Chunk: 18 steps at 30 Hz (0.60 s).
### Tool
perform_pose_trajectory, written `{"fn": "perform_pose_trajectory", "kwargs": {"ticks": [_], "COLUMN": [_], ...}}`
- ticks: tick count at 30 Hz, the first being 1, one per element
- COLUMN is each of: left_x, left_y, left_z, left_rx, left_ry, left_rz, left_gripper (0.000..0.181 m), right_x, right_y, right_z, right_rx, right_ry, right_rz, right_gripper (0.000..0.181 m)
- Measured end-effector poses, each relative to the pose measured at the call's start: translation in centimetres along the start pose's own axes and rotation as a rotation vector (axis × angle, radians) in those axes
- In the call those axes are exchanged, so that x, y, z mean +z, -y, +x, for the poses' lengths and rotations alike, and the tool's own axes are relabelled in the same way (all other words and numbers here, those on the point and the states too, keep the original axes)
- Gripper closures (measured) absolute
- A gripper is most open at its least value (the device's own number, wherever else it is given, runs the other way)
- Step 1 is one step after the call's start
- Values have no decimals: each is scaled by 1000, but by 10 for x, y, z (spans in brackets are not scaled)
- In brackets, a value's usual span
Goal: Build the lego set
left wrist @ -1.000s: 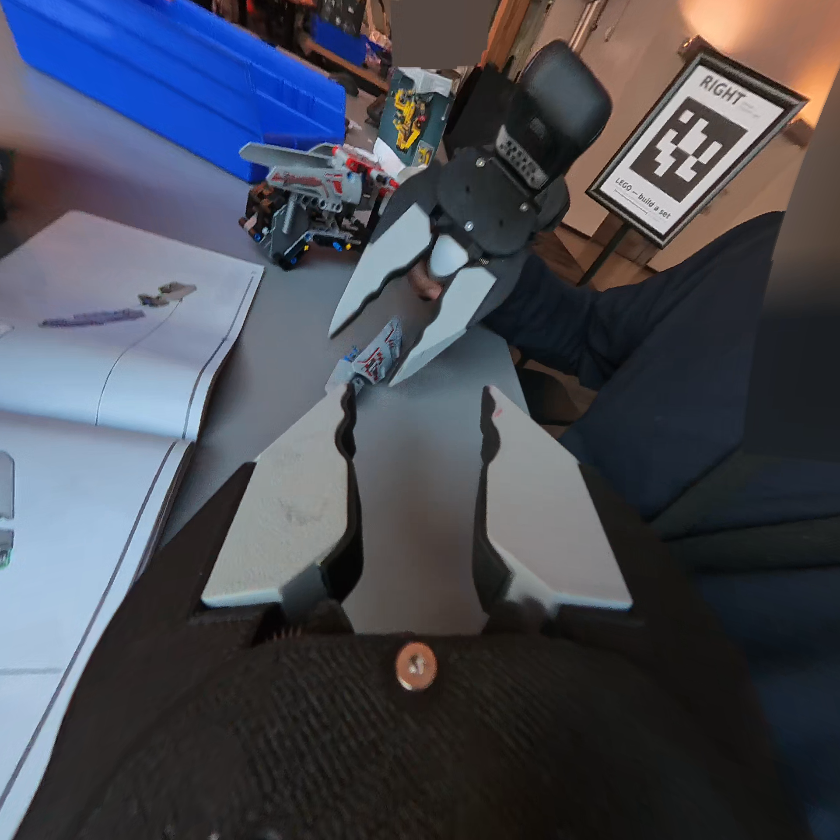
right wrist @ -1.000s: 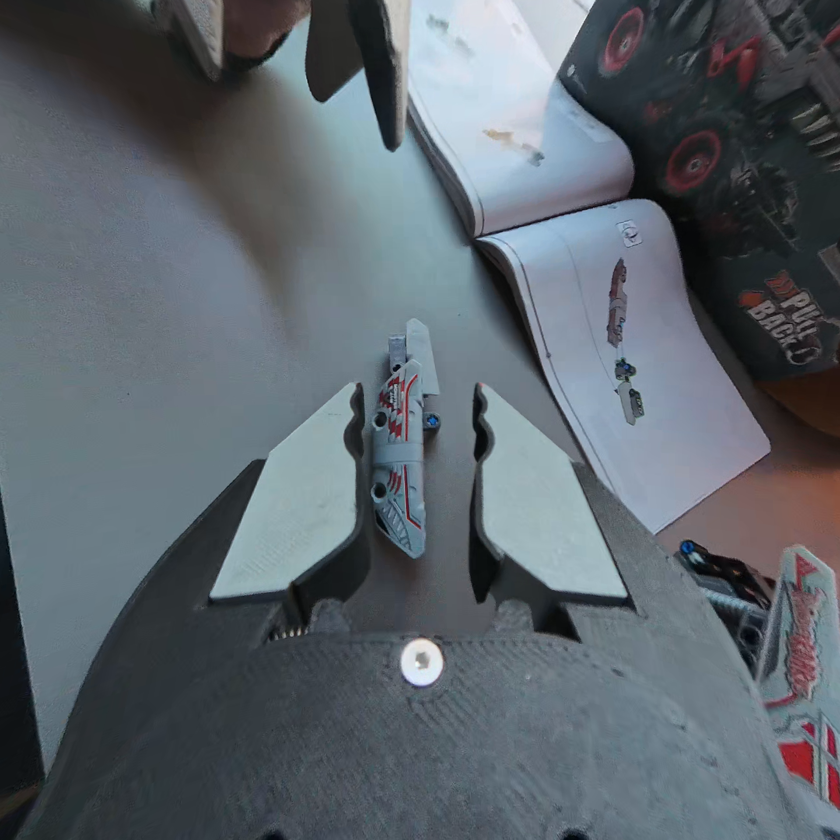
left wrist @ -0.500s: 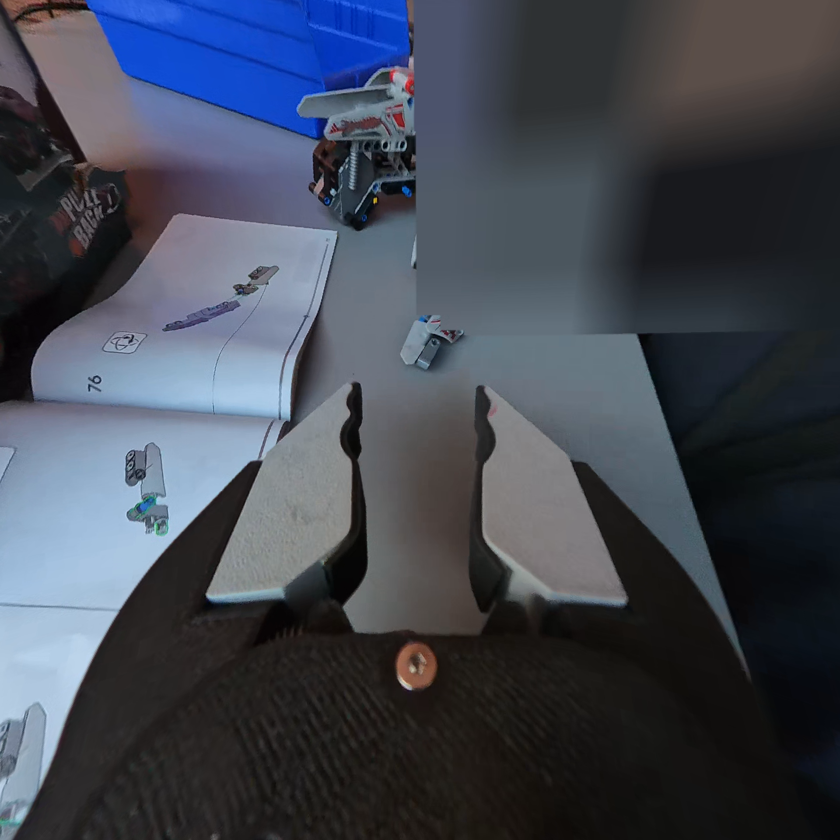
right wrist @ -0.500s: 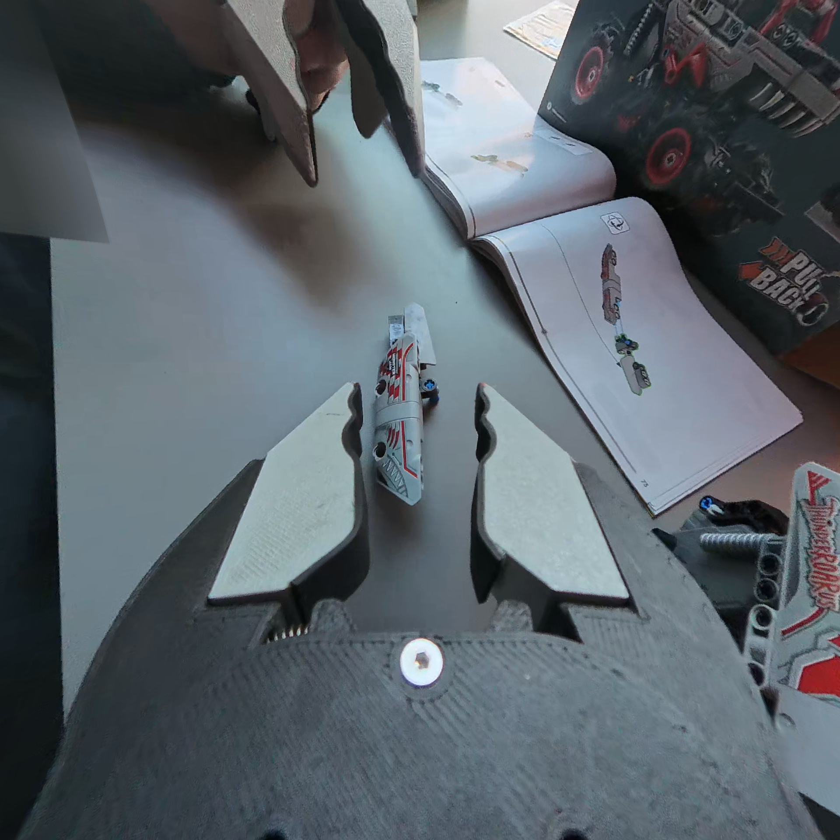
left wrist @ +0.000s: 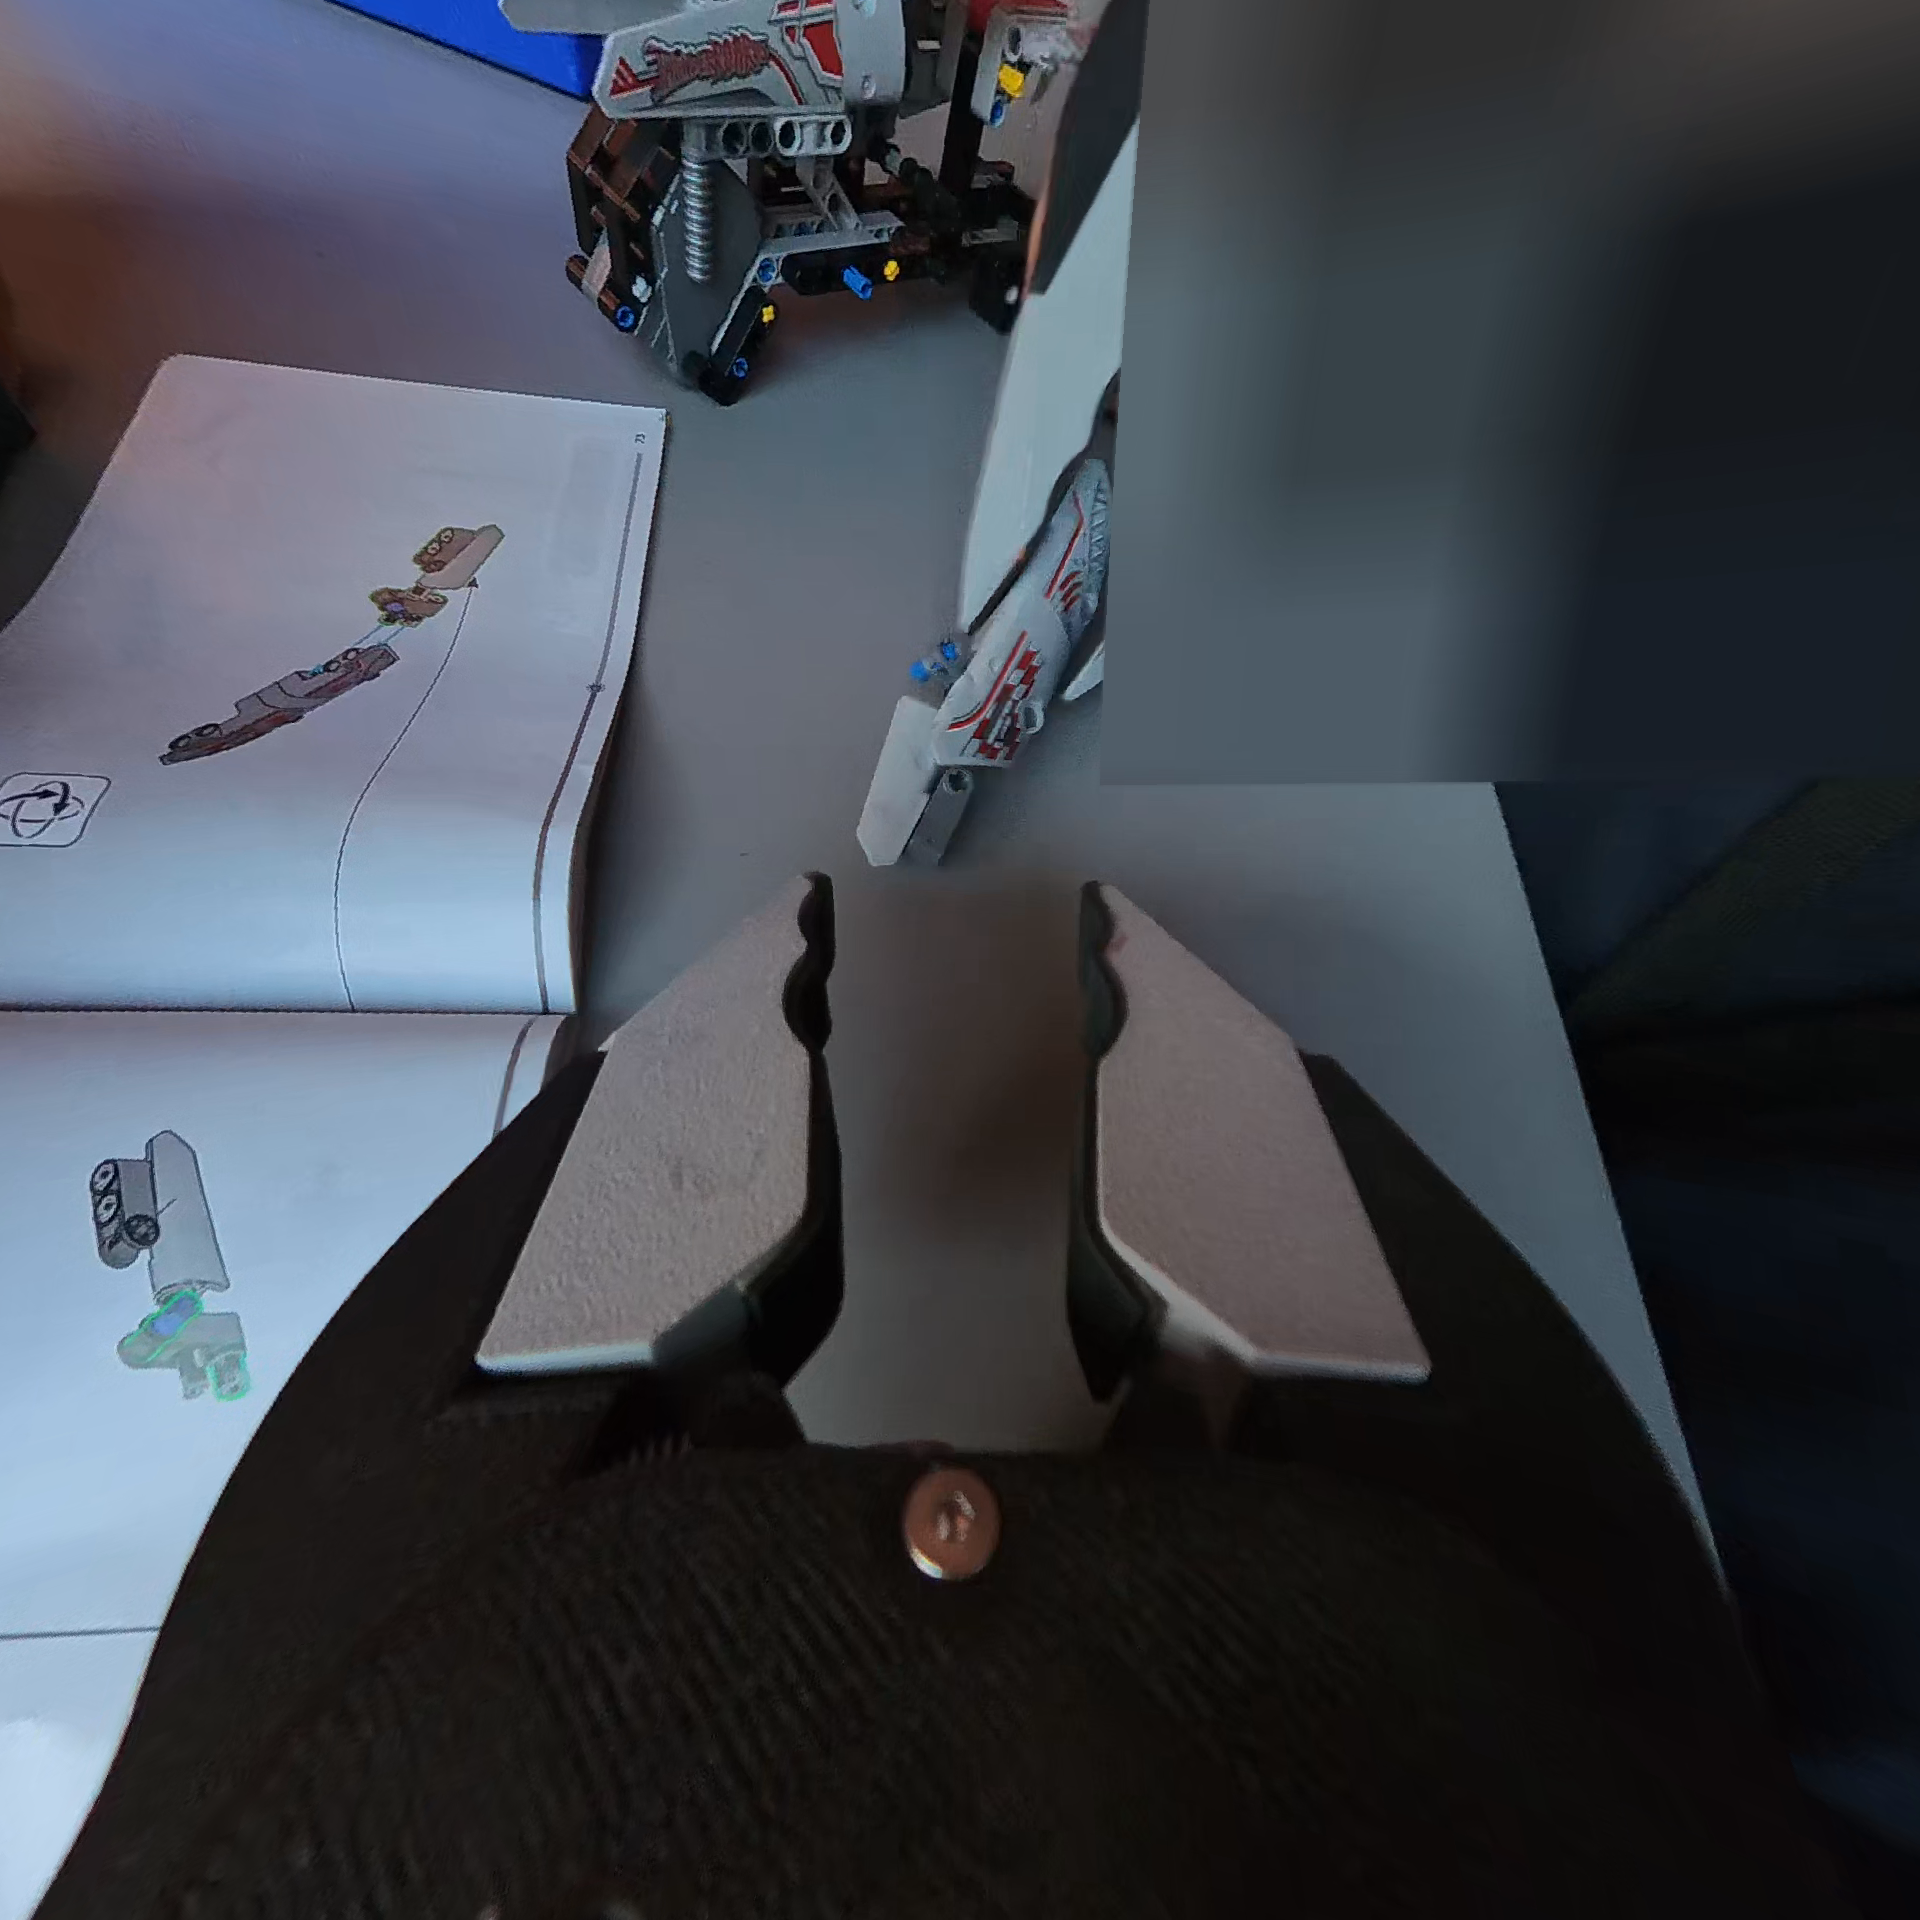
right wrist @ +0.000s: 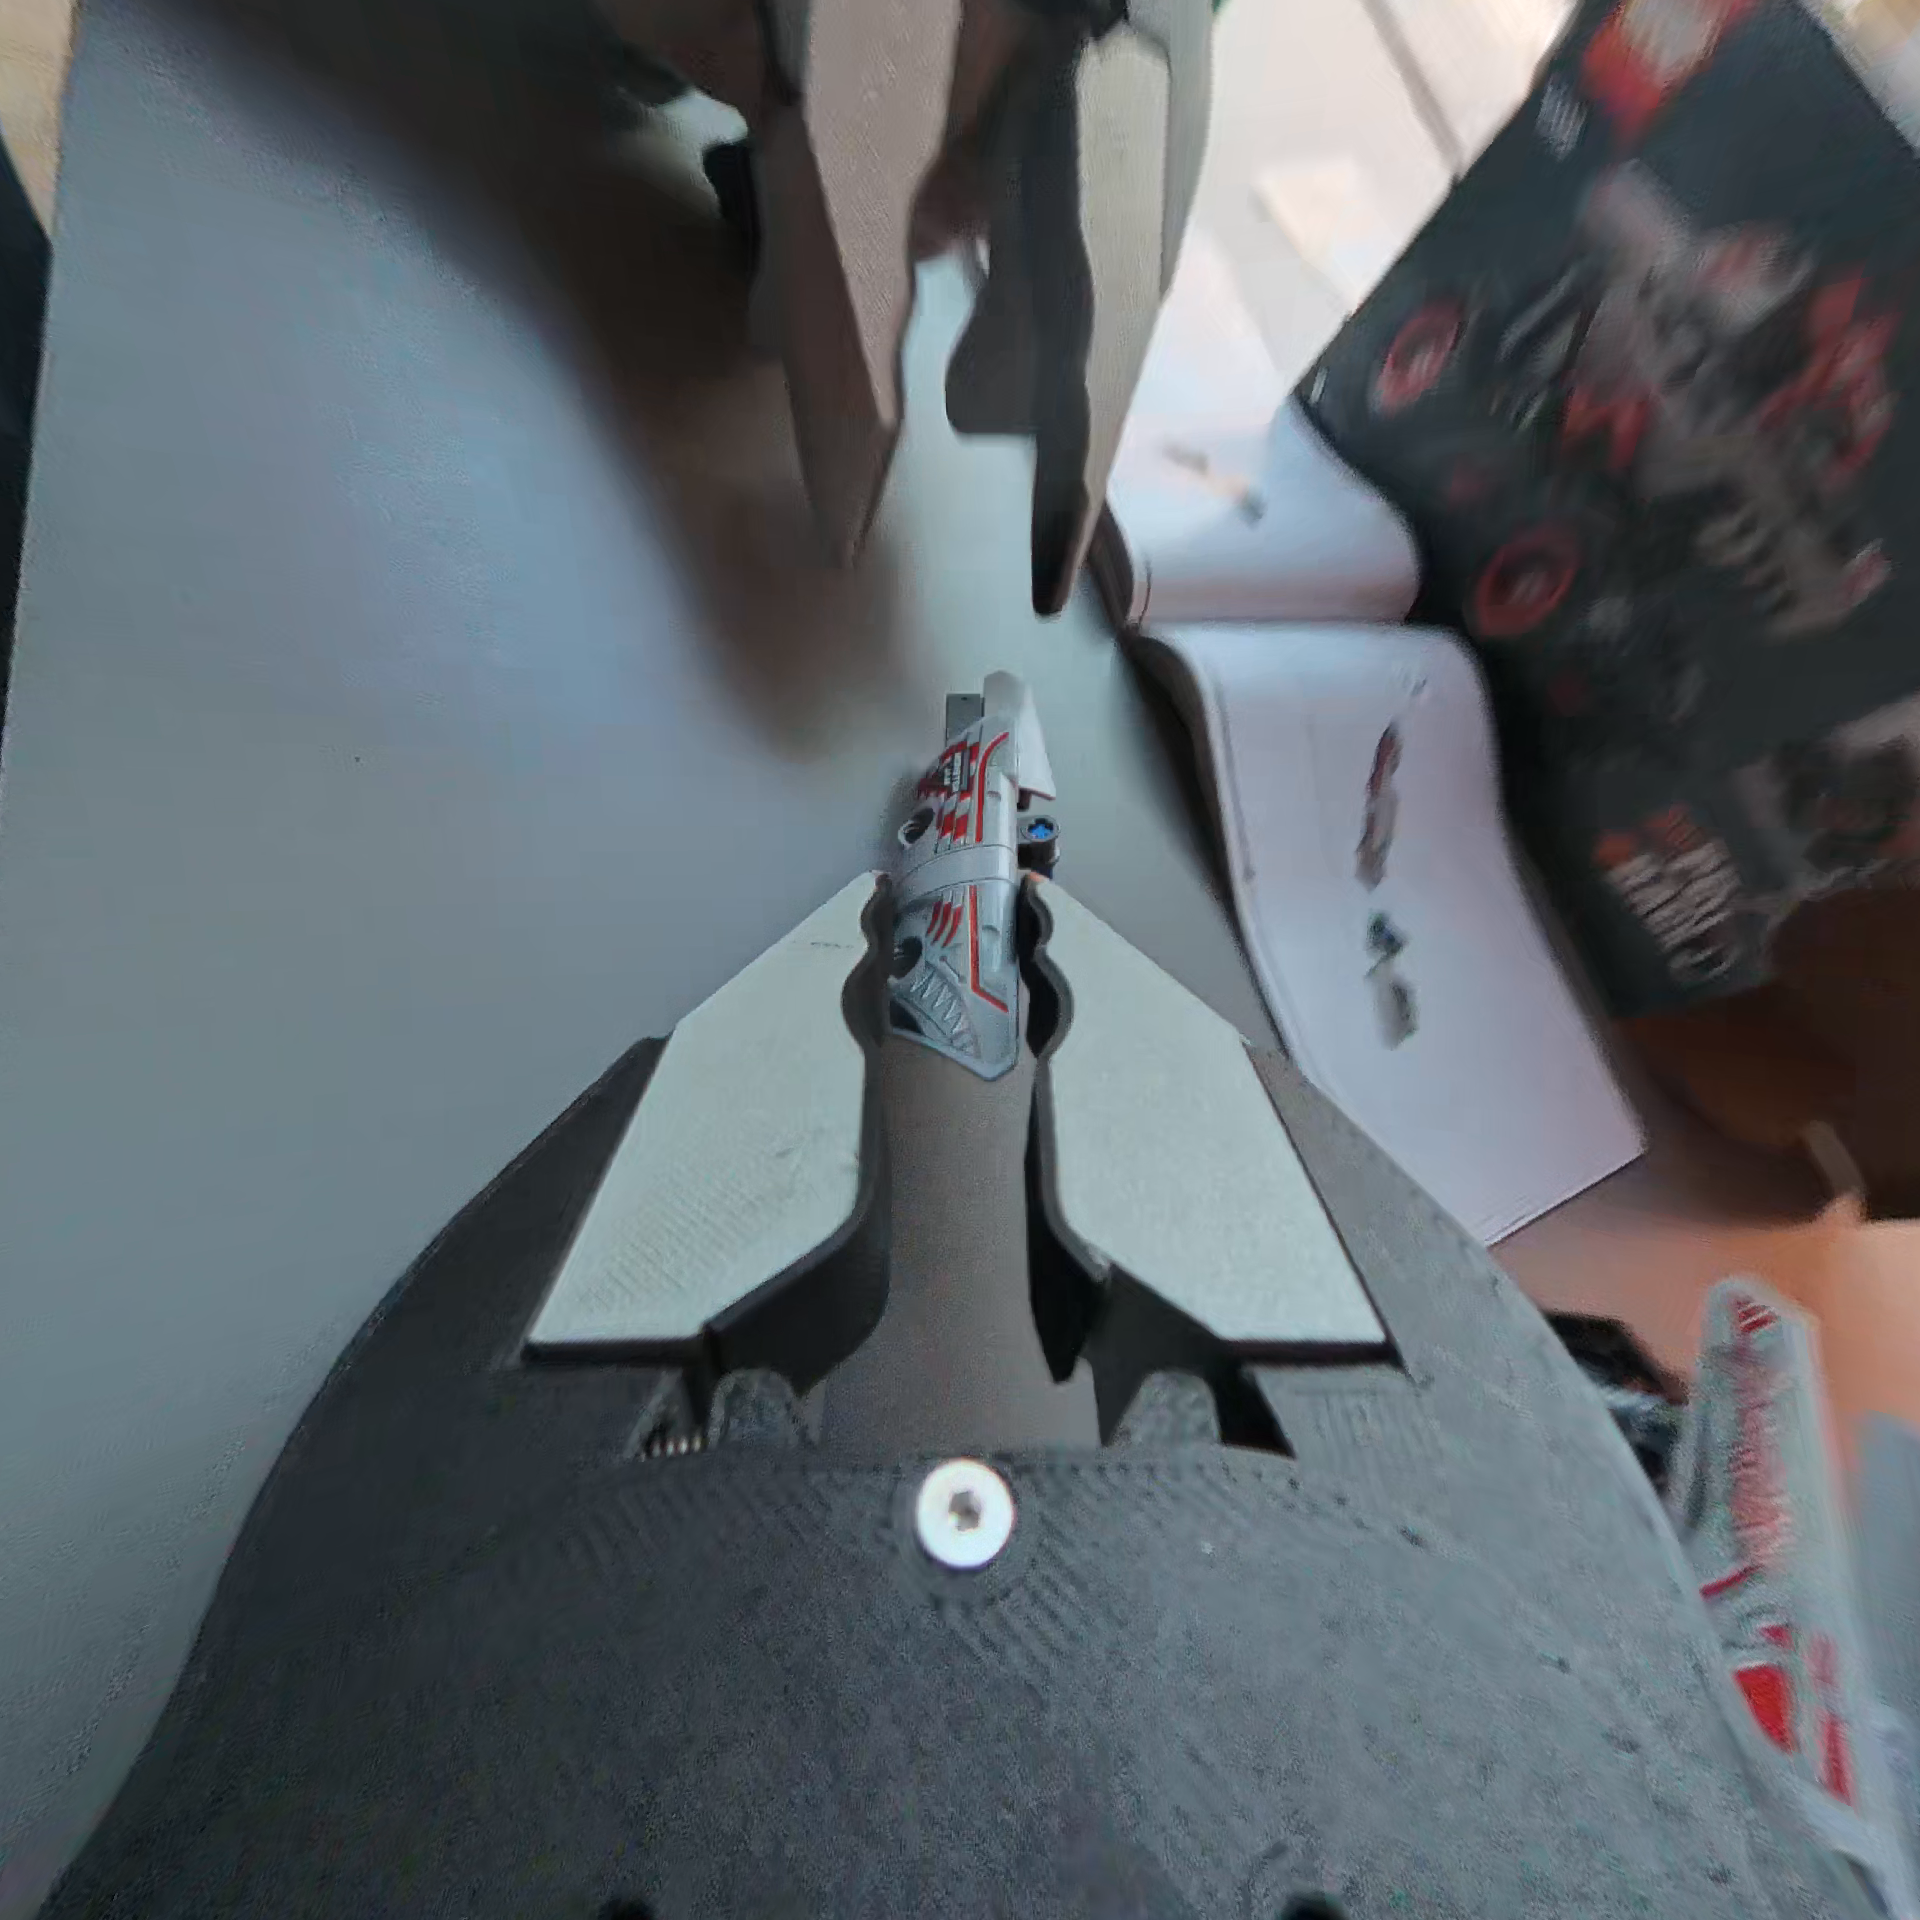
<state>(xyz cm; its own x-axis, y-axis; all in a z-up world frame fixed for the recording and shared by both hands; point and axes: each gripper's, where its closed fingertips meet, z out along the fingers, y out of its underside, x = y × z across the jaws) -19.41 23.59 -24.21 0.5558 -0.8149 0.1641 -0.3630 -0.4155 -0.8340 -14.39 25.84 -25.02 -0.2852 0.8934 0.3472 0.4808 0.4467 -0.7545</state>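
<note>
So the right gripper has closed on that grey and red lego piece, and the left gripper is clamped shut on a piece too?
Not quite. The right gripper has closed on the grey and red lego piece, but the left gripper is open and holds nothing, as the left wrist view shows: only bare table lies between its fingers.

A grey patch is covering most of the right gripper (left wrist: 1049, 436) at 1 o'clock. The box (right wrist: 1662, 499) at 2 o'clock is looking blurry and running off the edge.
</note>
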Motion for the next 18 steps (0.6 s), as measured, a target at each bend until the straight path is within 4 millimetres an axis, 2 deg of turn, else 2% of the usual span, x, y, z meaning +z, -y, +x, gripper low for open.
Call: {"fn": "perform_pose_trajectory", "kwargs": {"ticks": [3, 5, 7, 9, 14, 18], "left_x": [-1, -3, -7, -13, -19, -23], "left_y": [1, 1, 1, 3, 5, 3], "left_z": [1, 3, 13, 22, 31, 40], "left_rx": [5, -2, 11, 30, 46, 152], "left_ry": [12, -1, -62, -99, -138, -121], "left_rz": [13, 16, 34, 71, 101, 115], "left_gripper": [137, 136, 137, 146, 155, 174], "right_x": [-2, 3, 3, 2, 3, 6], "right_y": [22, 25, 31, 39, 51, 56], "right_z": [-10, -14, -14, -13, -15, -12], "right_rx": [-255, -370, -481, -563, -761, -830], "right_ry": [-89, -137, -204, -266, -392, -433], "right_rz": [82, 61, 68, 75, 70, 80], "right_gripper": [161, 160, 161, 161, 161, 161]}}
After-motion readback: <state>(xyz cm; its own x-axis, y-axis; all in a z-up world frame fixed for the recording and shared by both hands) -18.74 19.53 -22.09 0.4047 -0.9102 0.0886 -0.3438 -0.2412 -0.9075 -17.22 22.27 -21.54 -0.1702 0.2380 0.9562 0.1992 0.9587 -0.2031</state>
